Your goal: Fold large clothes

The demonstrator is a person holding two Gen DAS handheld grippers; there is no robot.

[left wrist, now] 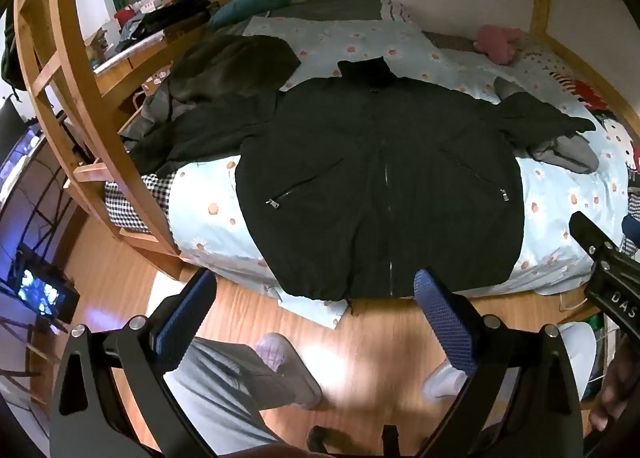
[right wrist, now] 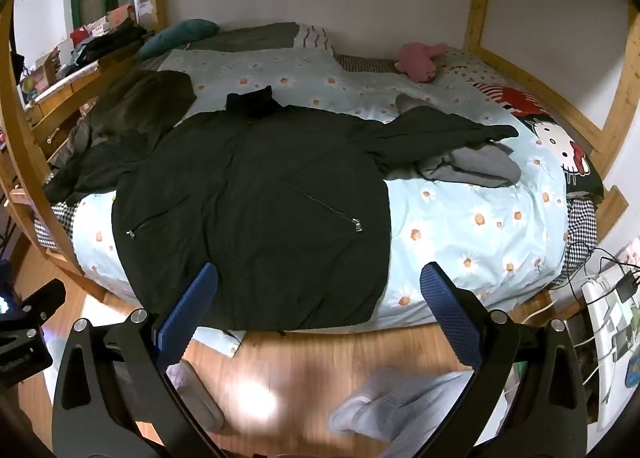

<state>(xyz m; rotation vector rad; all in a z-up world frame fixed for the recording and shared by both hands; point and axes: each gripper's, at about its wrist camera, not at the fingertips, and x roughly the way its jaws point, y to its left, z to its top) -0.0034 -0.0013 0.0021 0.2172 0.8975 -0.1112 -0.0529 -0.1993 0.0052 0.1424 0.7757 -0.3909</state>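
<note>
A large black zip-up jacket (left wrist: 380, 186) (right wrist: 256, 210) lies front up and spread flat on the bed, collar toward the wall, hem at the bed's near edge. Its right sleeve (right wrist: 448, 134) stretches over a grey garment; its left sleeve (left wrist: 208, 126) runs toward a dark pile. My left gripper (left wrist: 314, 286) hangs open over the floor just short of the hem, nothing between its blue pads. My right gripper (right wrist: 320, 278) is open too, above the hem's right half and apart from it. In the left wrist view the right gripper's body (left wrist: 604, 270) shows at the right edge.
The bed has a light blue daisy sheet (right wrist: 460, 226) inside a wooden bunk frame (left wrist: 80, 106). A dark olive garment (left wrist: 232, 62), a grey garment (right wrist: 472, 166), a teal pillow (right wrist: 180, 34) and a pink plush toy (right wrist: 420, 58) lie on it. A person's legs and slippers (left wrist: 288, 370) stand on the wood floor.
</note>
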